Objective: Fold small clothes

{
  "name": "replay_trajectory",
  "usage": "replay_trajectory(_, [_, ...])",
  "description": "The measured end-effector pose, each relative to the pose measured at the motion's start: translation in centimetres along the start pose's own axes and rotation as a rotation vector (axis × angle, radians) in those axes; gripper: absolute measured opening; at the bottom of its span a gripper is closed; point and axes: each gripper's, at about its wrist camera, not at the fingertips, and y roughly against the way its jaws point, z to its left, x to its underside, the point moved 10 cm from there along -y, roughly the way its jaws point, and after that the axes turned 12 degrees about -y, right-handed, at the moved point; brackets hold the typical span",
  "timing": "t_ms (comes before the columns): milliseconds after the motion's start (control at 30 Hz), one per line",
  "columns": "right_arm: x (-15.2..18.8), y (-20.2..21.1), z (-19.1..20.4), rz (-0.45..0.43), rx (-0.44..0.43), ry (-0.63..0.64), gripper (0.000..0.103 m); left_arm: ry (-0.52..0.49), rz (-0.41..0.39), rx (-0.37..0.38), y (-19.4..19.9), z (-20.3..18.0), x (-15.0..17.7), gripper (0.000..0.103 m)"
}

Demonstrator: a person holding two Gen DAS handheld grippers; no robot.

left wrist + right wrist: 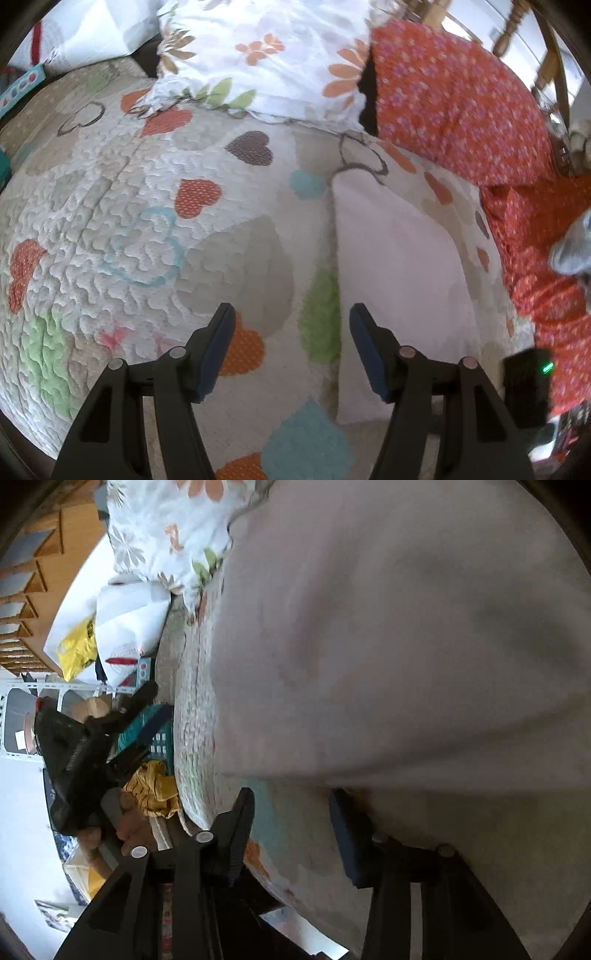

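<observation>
A pale pink cloth [399, 258] lies flat and smooth on the heart-patterned quilt [129, 229], to the right of my left gripper [291, 314]. That gripper hovers open over the quilt beside the cloth's left edge, with nothing between its blue pads. In the right wrist view the same pink cloth [388, 646] fills most of the picture. My right gripper [291, 801] stands open just short of the cloth's near edge, its jaws empty. The left gripper [155, 705] shows there at the left, held by a hand [129, 823].
A white floral pillow [266, 55] and a red flowered cloth [461, 103] lie at the far side of the bed. Beside the bed stand a teal basket [162, 734], a yellow striped garment [155, 790] and white bags [129, 627]. A wooden chair [517, 33] stands behind.
</observation>
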Motion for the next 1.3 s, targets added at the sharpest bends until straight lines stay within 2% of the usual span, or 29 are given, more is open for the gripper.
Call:
replay_trajectory(100, [-2.6, 3.4, 2.3, -0.143, 0.035, 0.093, 0.049, -0.038, -0.001, -0.007, -0.1, -0.9, 0.1, 0.068])
replay_trajectory(200, [-6.0, 5.3, 4.1, -0.265, 0.054, 0.119, 0.049, -0.056, 0.001, -0.014, -0.3, -1.5, 0.3, 0.069])
replay_trajectory(233, [-7.1, 5.4, 4.0, -0.294, 0.092, 0.13, 0.049, -0.06, 0.002, -0.017, -0.4, -1.5, 0.3, 0.069])
replay_trajectory(300, [-9.9, 5.2, 1.7, -0.353, 0.273, 0.136, 0.049, -0.067, 0.005, -0.026, -0.5, -1.6, 0.5, 0.069])
replay_trajectory(367, [-11.4, 4.8, 0.6, -0.379, 0.379, 0.148, 0.046, -0.075, 0.007, -0.038, -0.5, -1.4, 0.6, 0.069])
replay_trajectory(467, [-11.2, 5.6, 1.7, -0.447, 0.436, 0.2, 0.047, -0.089, 0.003, -0.063, -0.4, -1.1, 0.6, 0.071])
replay_trajectory(500, [-10.8, 6.1, 2.1, -0.494, 0.489, 0.237, 0.049, -0.096, 0.001, -0.074, -0.3, -1.0, 0.6, 0.072])
replay_trajectory(633, [-9.8, 7.5, 2.0, -0.563, 0.614, 0.337, 0.055, -0.11, 0.002, -0.101, -0.5, -1.0, 0.9, 0.073])
replay_trajectory(700, [-9.6, 8.7, 1.4, -0.598, 0.656, 0.37, 0.055, -0.14, -0.003, -0.147, -0.6, -1.4, 1.0, 0.073])
replay_trajectory(767, [-9.3, 10.2, 0.3, -0.628, 0.663, 0.376, 0.055, -0.193, -0.023, -0.233, -0.4, -1.6, 0.9, 0.073])
replay_trajectory(967, [-9.8, 12.1, -1.0, -0.724, 0.672, 0.349, 0.058, -0.479, -0.175, -0.63, 1.9, -3.3, -0.9, 0.073])
replay_trajectory(1033, [-10.1, 12.2, -1.6, -0.725, 0.661, 0.326, 0.059, -0.54, -0.21, -0.697, 2.3, -4.0, -1.2, 0.073])
replay_trajectory(1233, [-10.3, 12.0, -2.3, -0.718, 0.635, 0.295, 0.059, -0.587, -0.185, -0.699, 1.1, -4.8, -1.0, 0.073])
replay_trajectory(1300, [-10.3, 11.8, -2.3, -0.718, 0.63, 0.299, 0.059, -0.571, -0.158, -0.651, 0.5, -4.9, -0.7, 0.073])
